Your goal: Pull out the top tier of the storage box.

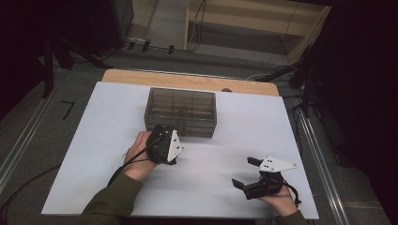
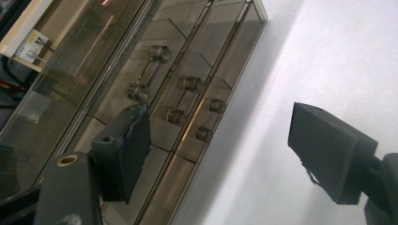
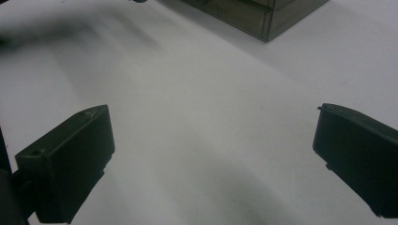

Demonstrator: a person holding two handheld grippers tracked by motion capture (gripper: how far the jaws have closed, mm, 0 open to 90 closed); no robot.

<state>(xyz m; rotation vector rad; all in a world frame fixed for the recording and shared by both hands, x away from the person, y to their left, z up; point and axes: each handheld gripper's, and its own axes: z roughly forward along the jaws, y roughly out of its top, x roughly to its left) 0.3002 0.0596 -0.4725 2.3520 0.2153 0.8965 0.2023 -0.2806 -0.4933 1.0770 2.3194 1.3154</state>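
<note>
A smoky see-through drawer box (image 1: 182, 111) stands at the middle of the white table (image 1: 89, 154). My left gripper (image 1: 164, 132) is held right at the box's front face, near its left end. In the left gripper view this gripper (image 2: 225, 150) is open, one jaw in front of the box (image 2: 117, 70) and the other over bare table. Small bar handles (image 2: 149, 72) show on the drawer fronts just beyond the jaws, and nothing is between the pads. My right gripper (image 1: 246, 172) rests open near the table's front right, its jaws empty (image 3: 211, 159).
The box's corner (image 3: 263, 14) lies far ahead of the right gripper. A wooden strip (image 1: 187, 80) edges the table's far side. Cables (image 1: 145, 46) and dark stands lie on the floor behind, and a rail (image 1: 324, 168) runs along the right.
</note>
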